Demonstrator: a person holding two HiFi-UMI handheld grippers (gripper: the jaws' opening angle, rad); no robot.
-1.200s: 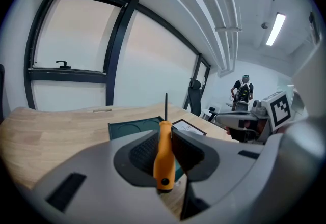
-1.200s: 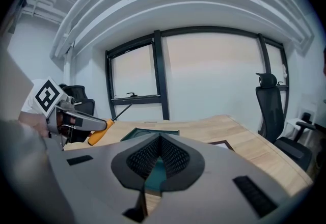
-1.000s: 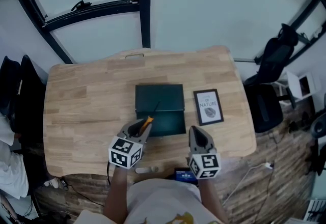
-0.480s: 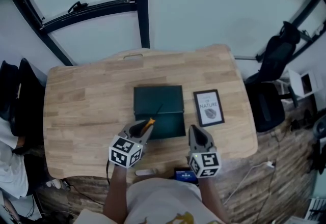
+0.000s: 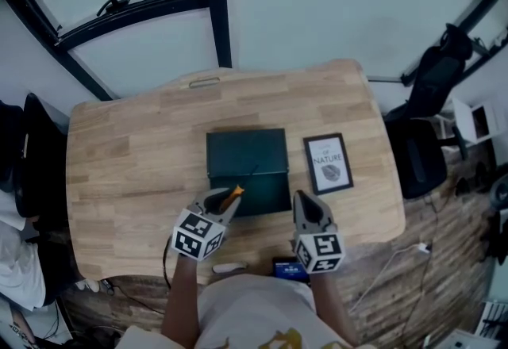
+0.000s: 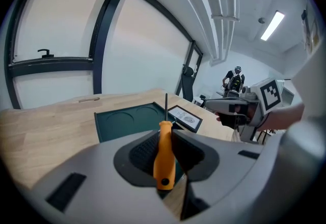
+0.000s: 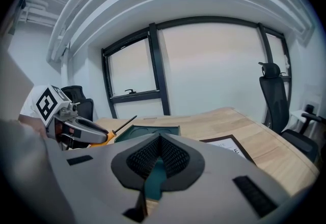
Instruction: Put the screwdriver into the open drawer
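Note:
A dark green box (image 5: 246, 151) lies mid-table with its drawer (image 5: 266, 195) pulled out toward me. My left gripper (image 5: 225, 198) is shut on the orange handle of the screwdriver (image 5: 232, 194), at the drawer's front left corner. The thin shaft points away over the drawer. In the left gripper view the screwdriver (image 6: 164, 154) stands between the pads of the left gripper (image 6: 164, 134), above the box (image 6: 127, 121). My right gripper (image 5: 305, 201) hovers just right of the drawer, shut and empty; in its own view the right gripper (image 7: 159, 139) shows nothing between its pads.
A framed picture (image 5: 328, 162) lies right of the box. A small dark device (image 5: 287, 269) and a white object (image 5: 228, 266) sit at the table's near edge. An office chair (image 5: 419, 151) stands off the right side. The wooden table (image 5: 127, 157) has a cut-out handle at its far edge.
Almost nothing has moved. The head camera has shifted slightly. Both grippers keep their places by the drawer front, the left still holding the screwdriver.

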